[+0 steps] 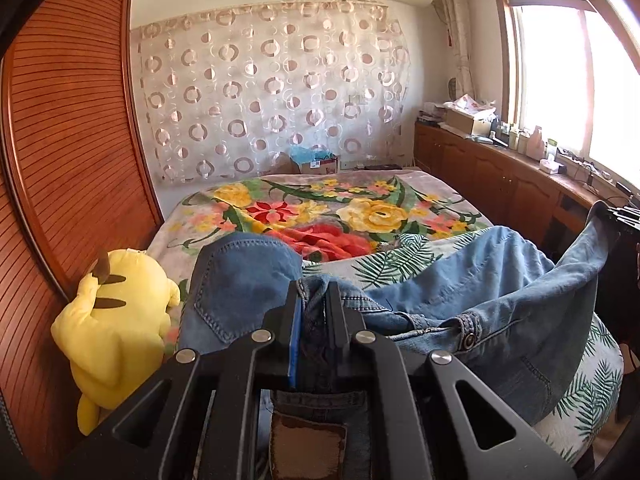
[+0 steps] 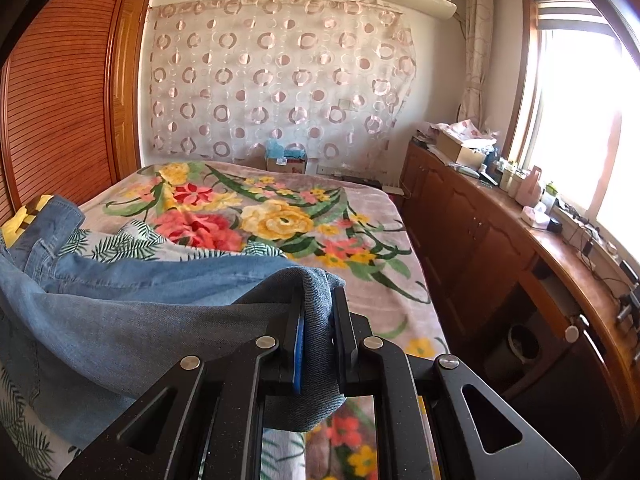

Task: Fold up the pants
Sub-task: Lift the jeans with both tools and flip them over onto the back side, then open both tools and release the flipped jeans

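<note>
Blue denim pants (image 1: 460, 280) hang stretched between my two grippers above the bed. My left gripper (image 1: 315, 300) is shut on the waistband end, near the back pocket (image 1: 240, 276) and the brown leather patch (image 1: 308, 452). My right gripper (image 2: 319, 300) is shut on a bunched denim edge (image 2: 316, 284); the cloth (image 2: 120, 312) runs from it to the left and sags onto the bed. The right gripper also shows at the right edge of the left wrist view (image 1: 624, 216), holding the lifted denim.
The bed carries a floral blanket (image 2: 280, 216) and a leaf-print sheet (image 1: 400, 256). A yellow plush toy (image 1: 116, 328) lies at the bed's left edge against the wooden wardrobe (image 1: 68, 140). A wooden cabinet (image 2: 480, 232) with clutter runs along the right under the window.
</note>
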`<action>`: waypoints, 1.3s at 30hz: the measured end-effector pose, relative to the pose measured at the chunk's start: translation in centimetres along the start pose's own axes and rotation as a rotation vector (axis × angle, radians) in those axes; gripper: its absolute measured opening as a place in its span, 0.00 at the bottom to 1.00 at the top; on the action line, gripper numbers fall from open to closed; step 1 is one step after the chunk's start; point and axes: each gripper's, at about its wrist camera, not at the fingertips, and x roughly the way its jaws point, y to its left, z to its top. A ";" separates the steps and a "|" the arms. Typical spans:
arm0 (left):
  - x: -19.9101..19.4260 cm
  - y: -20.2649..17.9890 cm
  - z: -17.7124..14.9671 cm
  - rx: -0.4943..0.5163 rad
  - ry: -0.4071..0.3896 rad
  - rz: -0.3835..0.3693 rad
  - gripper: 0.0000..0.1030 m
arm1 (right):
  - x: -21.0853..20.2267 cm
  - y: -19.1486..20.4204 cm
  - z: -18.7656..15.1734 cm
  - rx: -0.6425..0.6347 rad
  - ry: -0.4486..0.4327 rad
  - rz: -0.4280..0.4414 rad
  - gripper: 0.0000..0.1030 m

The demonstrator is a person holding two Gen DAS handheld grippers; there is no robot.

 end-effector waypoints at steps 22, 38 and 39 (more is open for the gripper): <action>12.2 1.1 1.2 -0.009 0.159 0.038 0.11 | 14.6 2.2 3.9 -0.050 0.172 -0.014 0.11; 9.5 1.0 1.1 -0.026 0.145 0.048 0.55 | 12.4 1.7 4.7 0.004 0.141 0.026 0.40; 9.3 1.0 1.0 -0.027 0.142 0.050 0.62 | 12.0 2.0 4.6 0.004 0.139 0.044 0.41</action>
